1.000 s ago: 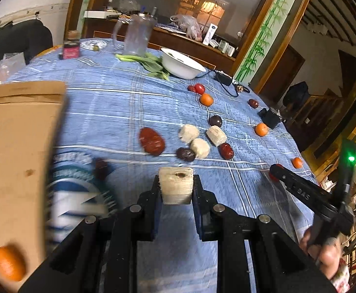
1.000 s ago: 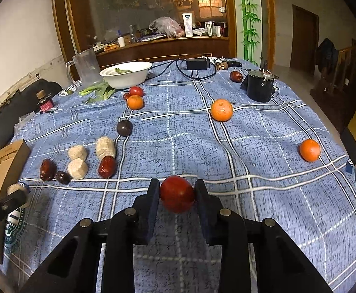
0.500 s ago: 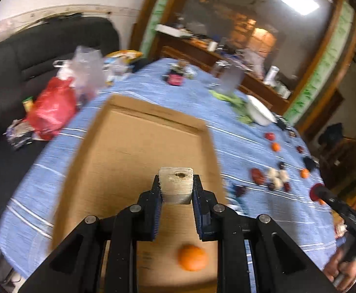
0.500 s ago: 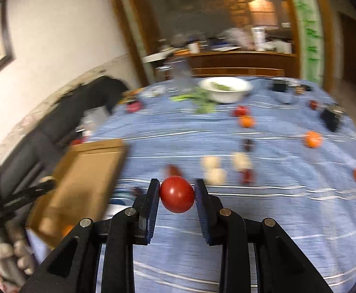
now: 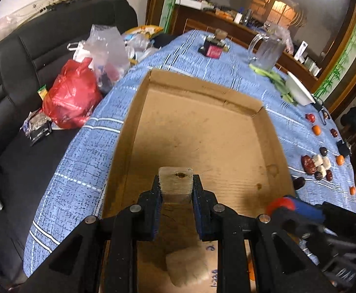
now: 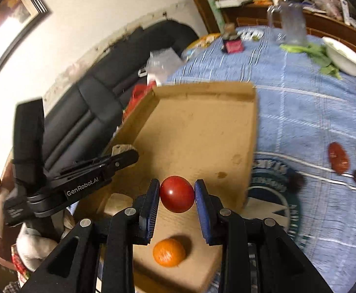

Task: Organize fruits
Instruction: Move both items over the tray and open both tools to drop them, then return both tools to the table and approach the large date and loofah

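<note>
Fruits are mid-sort into the cardboard box (image 5: 202,131) at the table's near-left edge. Left gripper (image 5: 176,195) is clamped on a pale, cut cylinder chunk (image 5: 176,180), can't tell which fruit, held above the box floor, angled down, likely lined up for a drop. Right gripper (image 6: 177,195) pinches a red tomato (image 6: 177,193) between its pads, over the box's near end. Already in the box: an orange (image 6: 169,252) near the front edge and another pale chunk (image 5: 186,266) below the left gripper. Remaining pale pieces, dark red dates and small oranges sit clustered on the blue tablecloth (image 5: 85,151) toward the right edge. White bowl (image 6: 344,57) and greens sit at the far side.
</note>
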Motion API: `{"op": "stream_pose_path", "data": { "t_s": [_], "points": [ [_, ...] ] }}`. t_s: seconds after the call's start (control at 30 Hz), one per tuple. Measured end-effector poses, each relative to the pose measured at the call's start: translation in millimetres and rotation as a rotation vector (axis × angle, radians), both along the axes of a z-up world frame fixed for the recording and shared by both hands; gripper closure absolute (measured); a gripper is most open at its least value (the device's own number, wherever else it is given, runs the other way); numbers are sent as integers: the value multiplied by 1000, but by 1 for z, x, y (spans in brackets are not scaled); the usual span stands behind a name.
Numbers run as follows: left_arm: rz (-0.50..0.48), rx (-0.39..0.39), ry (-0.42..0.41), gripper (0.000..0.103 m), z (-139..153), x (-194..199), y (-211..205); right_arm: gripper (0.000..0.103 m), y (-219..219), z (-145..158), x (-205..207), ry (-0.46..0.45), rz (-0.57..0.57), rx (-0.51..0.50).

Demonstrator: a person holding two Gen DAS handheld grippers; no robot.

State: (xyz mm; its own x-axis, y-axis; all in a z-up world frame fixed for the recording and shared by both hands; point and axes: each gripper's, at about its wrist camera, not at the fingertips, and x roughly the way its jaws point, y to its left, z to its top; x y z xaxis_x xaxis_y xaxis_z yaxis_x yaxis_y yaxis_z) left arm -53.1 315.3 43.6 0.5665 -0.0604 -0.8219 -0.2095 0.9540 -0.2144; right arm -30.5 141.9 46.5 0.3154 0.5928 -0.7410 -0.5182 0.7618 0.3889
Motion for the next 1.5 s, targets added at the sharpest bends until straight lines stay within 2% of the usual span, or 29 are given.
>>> {"op": "stream_pose_path", "data": {
  "t_s": [0.2,0.53,0.63,0.73,0.8,0.93,1.03,1.07,1.13,1.27,1.5],
  "points": [
    [-22,13,13,81,-1,5,-1,70,9,-13,5,-6,12,-64],
    [-51,68,66,79,-6,8,-12,70,12,-18,5,-36,-3,-108],
    [-65,64,72,71,-5,6,-16,69,10,-15,2,-46,-3,-107],
    [-65,74,64,52,0,2,-20,61,8,-8,-6,-79,-3,-108],
    [-56,73,50,51,5,-2,-20,56,5,-3,-11,-98,-4,-107],
    [-24,45,11,49,23,-16,-14,56,-5,10,-22,-132,-14,-95],
    [2,-5,-30,41,36,-32,-8,55,-21,20,-30,-149,-36,-79],
    [8,-21,-43,39,39,-37,-7,54,-26,23,-31,-154,-47,-74],
    [17,-52,-67,38,45,-48,-8,45,-42,28,-38,-161,-77,-59],
    [-10,-103,-89,37,53,-68,-22,43,-80,34,-48,-170,-147,-37],
    [-118,-91,-101,33,63,-76,-71,42,-175,34,-62,-161,-325,-33]
  ]
}}
